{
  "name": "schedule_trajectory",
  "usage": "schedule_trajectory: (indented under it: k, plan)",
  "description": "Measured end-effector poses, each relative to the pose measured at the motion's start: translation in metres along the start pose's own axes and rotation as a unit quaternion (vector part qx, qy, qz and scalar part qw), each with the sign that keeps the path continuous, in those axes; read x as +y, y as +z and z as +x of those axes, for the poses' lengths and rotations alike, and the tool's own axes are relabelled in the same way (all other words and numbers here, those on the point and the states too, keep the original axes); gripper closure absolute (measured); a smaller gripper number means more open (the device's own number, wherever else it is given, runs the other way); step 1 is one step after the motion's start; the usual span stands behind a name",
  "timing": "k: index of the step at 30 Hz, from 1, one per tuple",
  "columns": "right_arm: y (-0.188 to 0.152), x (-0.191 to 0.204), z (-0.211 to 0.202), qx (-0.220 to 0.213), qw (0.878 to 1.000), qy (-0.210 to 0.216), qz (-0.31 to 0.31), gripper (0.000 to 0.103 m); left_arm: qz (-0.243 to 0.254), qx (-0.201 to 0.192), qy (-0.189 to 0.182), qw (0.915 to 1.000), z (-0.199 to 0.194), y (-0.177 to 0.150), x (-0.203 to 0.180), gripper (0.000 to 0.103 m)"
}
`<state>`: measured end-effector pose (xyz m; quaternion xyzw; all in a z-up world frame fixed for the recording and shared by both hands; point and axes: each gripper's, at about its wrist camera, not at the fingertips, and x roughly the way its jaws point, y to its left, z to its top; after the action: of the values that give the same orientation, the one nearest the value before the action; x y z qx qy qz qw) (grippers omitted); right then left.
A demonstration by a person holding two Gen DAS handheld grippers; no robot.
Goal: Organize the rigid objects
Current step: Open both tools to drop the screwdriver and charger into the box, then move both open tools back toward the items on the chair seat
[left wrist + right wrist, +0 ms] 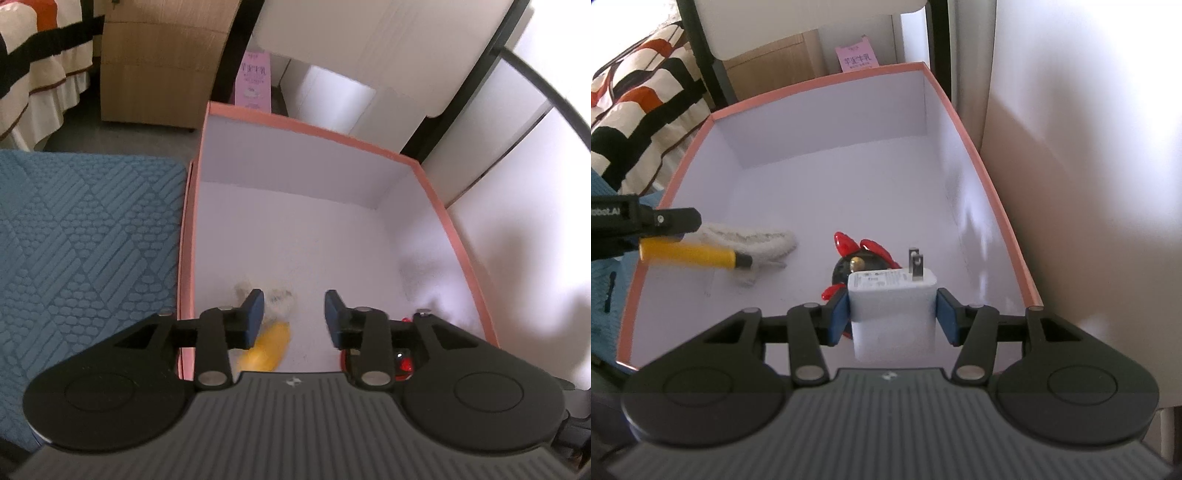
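A pink-rimmed white box (439, 206) (975, 155) lies below both grippers. My left gripper (294, 317) is open and empty over the box's near end; a yellow-handled brush with white fluffy head (267, 345) (690, 254) lies blurred just under it on the box floor. My right gripper (892, 319) is shut on a white two-prong plug charger (892, 306), held above the box. A black and red toy (849, 258) (404, 363) sits on the box floor behind the charger. The left gripper's finger (665, 219) shows at the right wrist view's left edge.
A blue textured mat (85, 243) lies left of the box. A wooden cabinet (159, 62), a pink carton (253, 79) (855, 59) and white panels (517, 184) stand beyond and to the right. A striped bedspread (639, 107) is at far left.
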<state>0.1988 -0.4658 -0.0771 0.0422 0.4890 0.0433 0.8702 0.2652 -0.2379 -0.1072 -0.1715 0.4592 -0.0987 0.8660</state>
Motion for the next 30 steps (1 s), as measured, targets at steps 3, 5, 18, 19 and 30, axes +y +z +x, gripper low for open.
schedule_trajectory:
  k: [3, 5, 18, 19, 30]
  plan:
    - [0.002, 0.002, -0.003, 0.0, 1.0, 0.0, 0.002, 0.048, 0.006, -0.013, -0.005, 0.9999, -0.013, 0.003, -0.001, 0.06]
    - [0.005, 0.006, -0.005, -0.003, 1.0, 0.002, 0.004, 0.045, 0.009, -0.022, -0.007, 0.9997, -0.022, 0.006, -0.003, 0.06]
    - [0.021, 0.055, -0.066, -0.079, 0.996, 0.028, -0.023, 0.038, 0.018, -0.107, -0.03, 0.9936, -0.122, 0.018, 0.007, 0.059]
    - [0.022, 0.06, -0.072, -0.088, 0.995, 0.032, -0.025, 0.038, 0.018, -0.119, -0.031, 0.9923, -0.131, 0.017, 0.009, 0.059]
    - [0.024, 0.113, -0.121, -0.151, 0.986, 0.059, -0.044, 0.038, 0.027, -0.193, -0.023, 0.9806, -0.22, 0.007, 0.043, 0.059]
